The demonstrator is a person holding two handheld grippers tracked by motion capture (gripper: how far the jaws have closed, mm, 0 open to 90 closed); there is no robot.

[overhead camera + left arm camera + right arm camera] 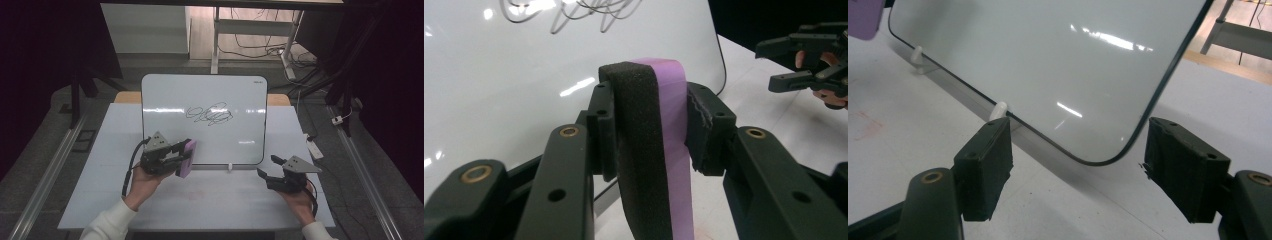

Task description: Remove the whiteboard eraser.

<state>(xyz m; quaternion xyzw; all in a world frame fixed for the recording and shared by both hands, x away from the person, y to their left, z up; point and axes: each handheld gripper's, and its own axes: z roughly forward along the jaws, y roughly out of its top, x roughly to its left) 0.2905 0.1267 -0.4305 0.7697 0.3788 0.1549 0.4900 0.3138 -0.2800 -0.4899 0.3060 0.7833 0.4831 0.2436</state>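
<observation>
- Where the whiteboard [204, 120] stands propped on the white worktop [210, 195], a purple eraser [186, 158] with a black foam face is held against its lower left corner.
- The eraser is pinched between the jaws of the left tongs [181, 158], its foam side turned toward one jaw in the left gripper view [639, 150].
- A black scribble [210, 114] is seen at the board's middle, above the eraser and apart from it.
- The right tongs [266, 167] are held spread and empty just beside the board's lower right corner [1098, 155], over the worktop.
- Small white feet [998, 109] are seen under the board's bottom edge.
</observation>
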